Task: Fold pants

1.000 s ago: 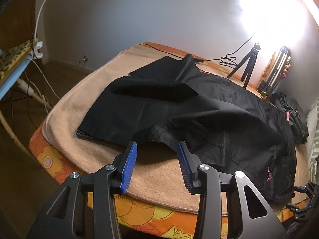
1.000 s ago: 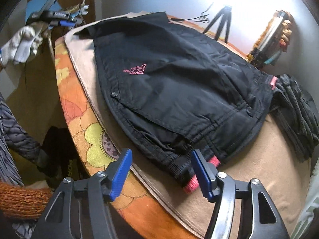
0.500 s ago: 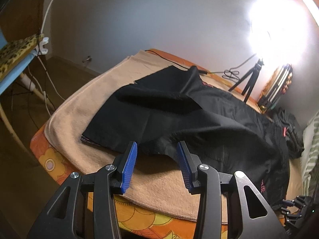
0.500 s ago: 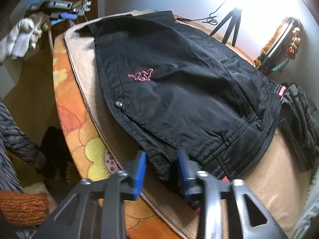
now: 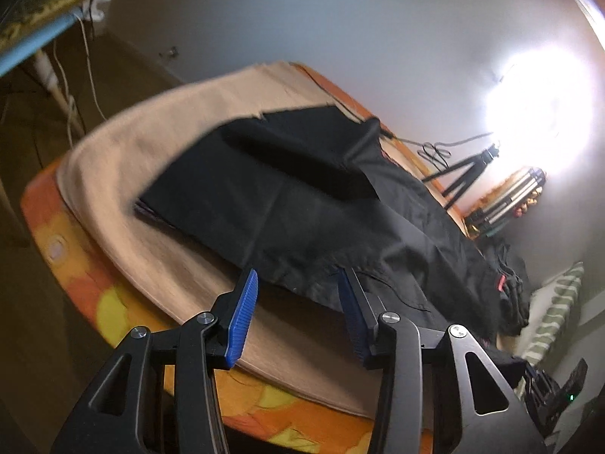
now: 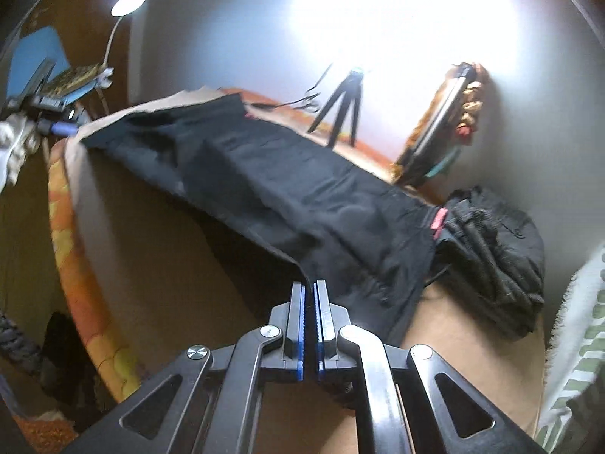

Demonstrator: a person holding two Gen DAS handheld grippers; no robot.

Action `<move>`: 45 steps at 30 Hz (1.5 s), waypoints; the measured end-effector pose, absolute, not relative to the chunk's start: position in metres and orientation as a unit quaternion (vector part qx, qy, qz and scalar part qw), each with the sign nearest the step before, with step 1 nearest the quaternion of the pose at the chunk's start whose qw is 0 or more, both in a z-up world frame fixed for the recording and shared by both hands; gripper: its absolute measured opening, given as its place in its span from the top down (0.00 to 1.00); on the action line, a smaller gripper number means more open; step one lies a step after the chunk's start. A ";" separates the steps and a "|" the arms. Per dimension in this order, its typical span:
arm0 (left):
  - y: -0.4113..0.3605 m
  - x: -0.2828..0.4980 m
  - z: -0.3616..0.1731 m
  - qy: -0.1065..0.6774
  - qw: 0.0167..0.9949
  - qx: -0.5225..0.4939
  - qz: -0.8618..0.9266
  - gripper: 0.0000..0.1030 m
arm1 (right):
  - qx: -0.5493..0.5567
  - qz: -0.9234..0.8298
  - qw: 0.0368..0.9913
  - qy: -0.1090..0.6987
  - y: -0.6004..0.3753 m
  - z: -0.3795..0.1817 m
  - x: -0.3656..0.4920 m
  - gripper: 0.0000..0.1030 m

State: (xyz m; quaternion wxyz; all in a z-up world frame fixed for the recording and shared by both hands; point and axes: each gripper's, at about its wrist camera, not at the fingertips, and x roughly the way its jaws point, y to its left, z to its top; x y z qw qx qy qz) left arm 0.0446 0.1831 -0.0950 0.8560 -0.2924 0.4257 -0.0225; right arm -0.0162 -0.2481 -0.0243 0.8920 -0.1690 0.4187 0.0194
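A: Pants (image 5: 340,204) lie black and rumpled across the tan blanket (image 5: 151,159) on the bed, legs toward the far end, waist near the dark pile (image 6: 491,257) of other clothes. Folded yet?

B: Not that I can see. They look roughly spread, with one leg partly lapped over the other, and no neat fold is finished.

A: What about the right gripper (image 6: 310,295)?

B: Its jaws are pressed together on a pinch of the waist edge, and the cloth rises off the blanket toward the pads. I'd judge that the first fold is just starting.

A: And the left gripper (image 5: 298,295)?

B: Jaws apart and widening a little. The near hem sits between the pads, but neither presses on it, so nothing is held there.

A: So what's left?

B: Nearly everything, by my reckoning: get a grip on that side, bring leg over leg, then fold along the length.
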 end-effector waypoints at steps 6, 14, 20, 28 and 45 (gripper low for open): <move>0.172 0.050 -0.108 0.440 0.833 -0.333 -0.037 0.44 | -0.166 0.007 0.900 0.404 -0.254 -0.019 -0.006 0.99; 0.167 0.062 -0.127 0.449 0.808 -0.380 -0.034 0.44 | -0.160 0.001 0.911 0.380 -0.259 -0.003 0.004 0.99; 0.168 0.077 -0.135 0.434 0.802 -0.409 -0.018 0.45 | -0.148 0.005 0.914 0.379 -0.263 -0.001 -0.001 0.99; 0.164 0.096 -0.123 0.391 0.828 -0.403 0.002 0.95 | -0.139 0.004 0.912 0.386 -0.270 -0.007 -0.018 0.99; 0.133 0.100 -0.018 0.280 0.931 -0.235 -0.011 0.96 | -0.178 0.020 0.905 0.387 -0.285 0.007 -0.001 0.99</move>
